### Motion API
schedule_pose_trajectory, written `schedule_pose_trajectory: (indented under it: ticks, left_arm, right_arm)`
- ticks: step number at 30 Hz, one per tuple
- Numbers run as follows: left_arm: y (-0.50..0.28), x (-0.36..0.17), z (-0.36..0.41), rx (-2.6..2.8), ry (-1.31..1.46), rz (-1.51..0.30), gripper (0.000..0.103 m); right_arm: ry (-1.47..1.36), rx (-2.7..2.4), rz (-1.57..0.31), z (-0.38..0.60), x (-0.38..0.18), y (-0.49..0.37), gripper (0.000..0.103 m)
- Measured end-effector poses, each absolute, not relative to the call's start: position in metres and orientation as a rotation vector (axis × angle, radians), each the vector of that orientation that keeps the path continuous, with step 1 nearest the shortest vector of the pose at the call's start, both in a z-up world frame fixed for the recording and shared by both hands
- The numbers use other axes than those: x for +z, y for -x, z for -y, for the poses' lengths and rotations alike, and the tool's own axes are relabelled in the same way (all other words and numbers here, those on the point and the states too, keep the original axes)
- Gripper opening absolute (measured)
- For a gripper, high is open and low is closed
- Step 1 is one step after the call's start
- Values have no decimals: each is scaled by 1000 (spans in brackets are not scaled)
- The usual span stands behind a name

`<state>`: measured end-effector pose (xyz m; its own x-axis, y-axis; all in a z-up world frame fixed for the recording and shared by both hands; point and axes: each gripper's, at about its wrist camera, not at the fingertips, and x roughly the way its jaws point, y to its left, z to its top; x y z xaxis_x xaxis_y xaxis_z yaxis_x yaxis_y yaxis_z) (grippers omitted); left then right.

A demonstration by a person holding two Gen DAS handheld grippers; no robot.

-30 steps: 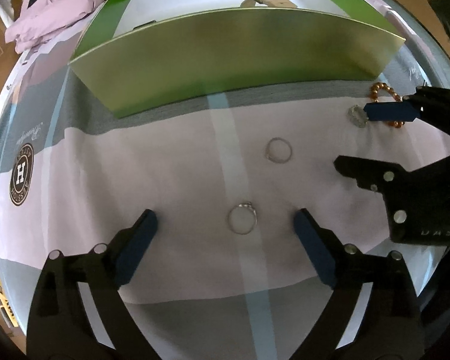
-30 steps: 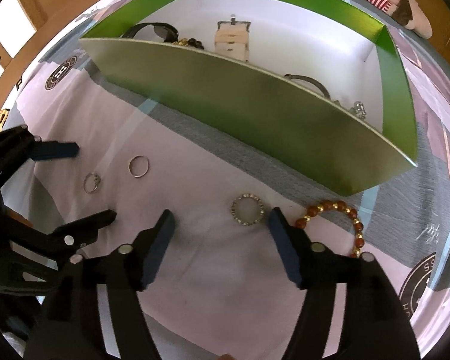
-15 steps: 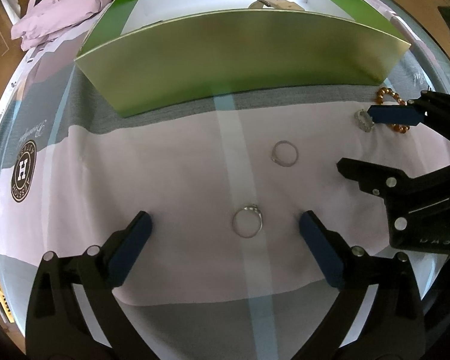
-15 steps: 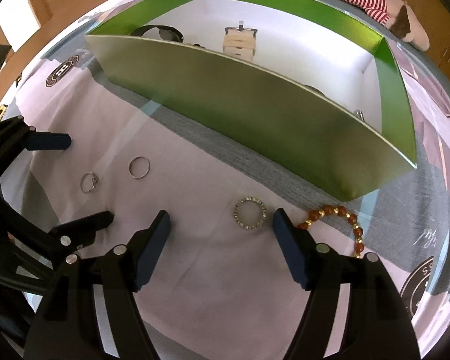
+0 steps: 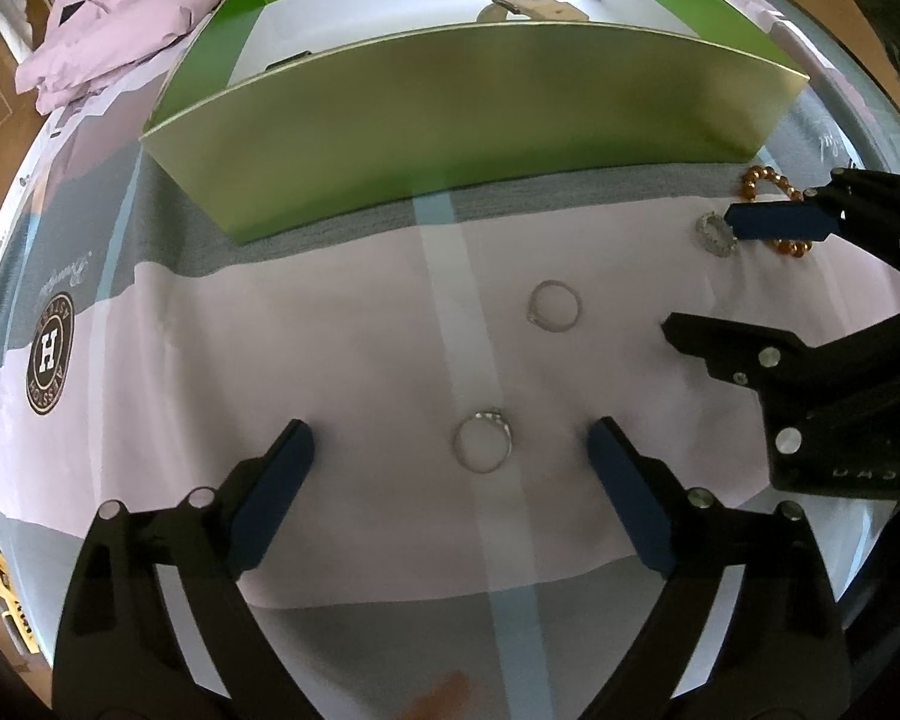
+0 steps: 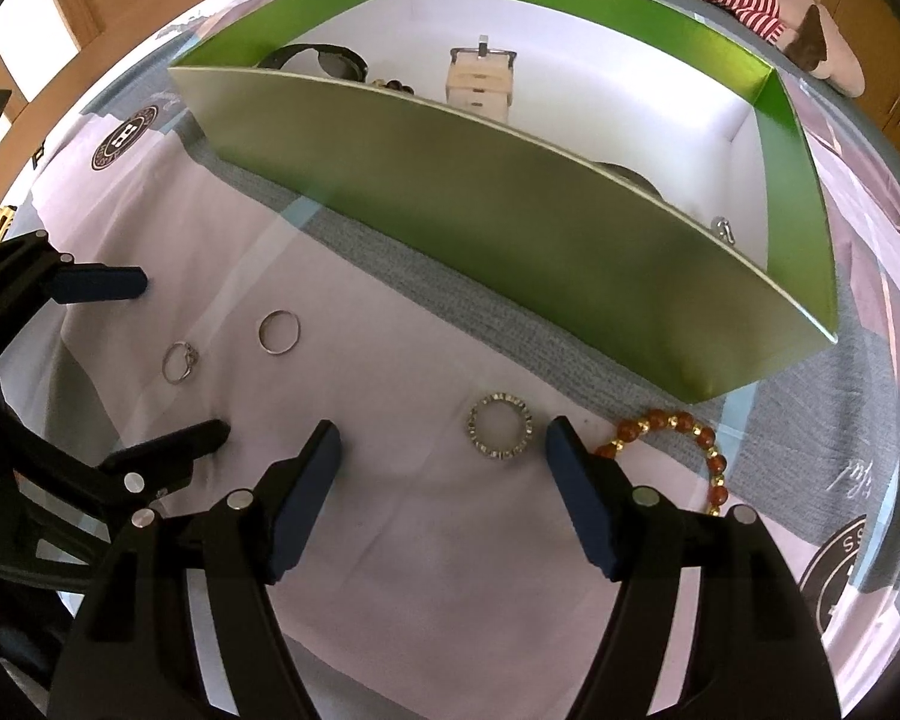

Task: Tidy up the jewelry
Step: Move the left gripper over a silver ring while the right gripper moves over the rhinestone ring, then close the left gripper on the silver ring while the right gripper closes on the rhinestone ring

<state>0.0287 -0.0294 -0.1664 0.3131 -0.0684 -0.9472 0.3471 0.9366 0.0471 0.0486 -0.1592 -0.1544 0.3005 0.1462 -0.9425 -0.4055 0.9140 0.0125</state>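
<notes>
In the left wrist view the left tool [image 5: 447, 450] stands wide and empty, its blue pads low in the frame on either side of a stone-set ring [image 5: 483, 441] that lies flat on the pale pink cloth [image 5: 240, 348]. Up and to the right of it lies a plain ring [image 5: 553, 306], well apart from the first. At the right edge the right tool shows from the side, with a studded ring [image 5: 716, 233] and an amber bead bracelet [image 5: 759, 180] just past its blue pad. The green box [image 5: 480, 114] fills the top of the frame.

In the right wrist view the right tool [image 6: 444, 450] is likewise wide and holds nothing; the studded ring [image 6: 501, 425] sits between its pads, nearer the right one, and the bracelet [image 6: 687, 432] curls just beyond that pad. The box [image 6: 510, 210] runs across the upper frame and already holds several pieces.

The step in hand looks like picking up a ring with each tool. To do it well, I would centre the studded ring between the pads first, keep the right pad clear of the beads, lower until the tips press into the cloth, then close slowly so the thin band tips up instead of skidding away, and lift it over the box's near wall
</notes>
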Motion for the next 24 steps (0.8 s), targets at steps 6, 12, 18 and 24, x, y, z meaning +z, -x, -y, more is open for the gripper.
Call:
schedule_pose_trajectory:
  ticks: [6, 12, 18, 24]
  left_arm:
    - [-30, -166, 29, -278, -263, -1212, 94]
    - [-27, -158, 29, -321, -238, -1189, 60]
    - [-26, -155, 31, -349, -234, -1177, 28]
    - [-20, -152, 29, -389, -229, -1180, 25]
  right_arm:
    - [249, 367, -1215, 158, -154, -48, 72]
    - [263, 366, -1188, 158, -150, -44, 47]
    - [272, 361, -1181, 160, -148, -44, 25]
    - [282, 367, -1178, 161, -147, -43, 22]
